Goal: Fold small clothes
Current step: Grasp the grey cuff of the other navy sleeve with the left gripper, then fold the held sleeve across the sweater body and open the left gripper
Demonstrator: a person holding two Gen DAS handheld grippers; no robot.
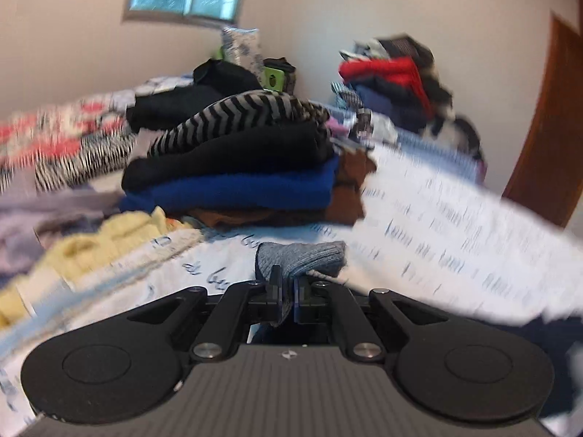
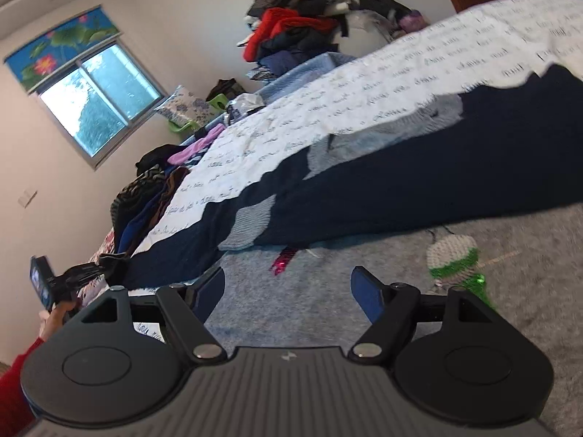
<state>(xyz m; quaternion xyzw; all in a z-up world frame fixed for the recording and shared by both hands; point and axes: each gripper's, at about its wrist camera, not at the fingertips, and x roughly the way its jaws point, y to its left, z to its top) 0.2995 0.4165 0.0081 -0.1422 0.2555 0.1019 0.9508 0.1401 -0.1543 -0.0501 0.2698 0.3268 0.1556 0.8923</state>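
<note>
My left gripper is shut on the grey-blue ribbed cuff of a dark navy garment, and the cuff sticks out past the pads. The right wrist view shows that navy garment spread long across the bed, with grey cuffs. Its left end is pinched by the left gripper, which a hand in a red sleeve holds. My right gripper stands open with nothing between its fingers, over a grey blanket below the garment's near edge.
A stack of folded clothes sits just beyond the left gripper on the white script-printed sheet. A loose heap of clothes rises against the far wall. A green-and-white knitted piece and a pink item lie on the grey blanket.
</note>
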